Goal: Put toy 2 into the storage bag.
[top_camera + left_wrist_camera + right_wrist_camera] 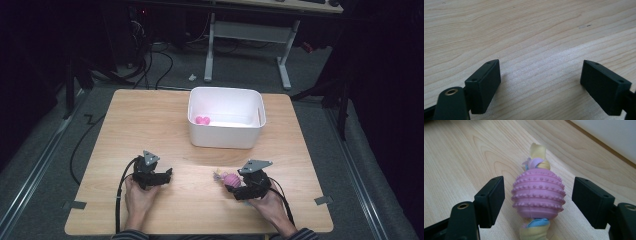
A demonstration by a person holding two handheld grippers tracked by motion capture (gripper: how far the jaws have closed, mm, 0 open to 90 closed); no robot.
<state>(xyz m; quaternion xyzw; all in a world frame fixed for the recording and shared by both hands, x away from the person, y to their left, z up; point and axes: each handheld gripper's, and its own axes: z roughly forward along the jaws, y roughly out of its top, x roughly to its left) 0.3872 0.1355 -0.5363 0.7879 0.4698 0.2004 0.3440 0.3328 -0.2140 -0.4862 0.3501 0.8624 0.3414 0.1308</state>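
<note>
A pink studded ball toy with yellow, blue and purple cloth knots at both ends lies on the wooden table, at the front right. My right gripper is open with its jaws on either side of the ball, a gap showing on each side. In the high view the right gripper points left at the toy. My left gripper is open over bare wood with nothing between its jaws, and it sits at the front left.
A white plastic bin stands at the back middle of the table with a small pink object inside. Cables trail from both grippers toward the front edge. Beyond the table are desk legs and floor cables.
</note>
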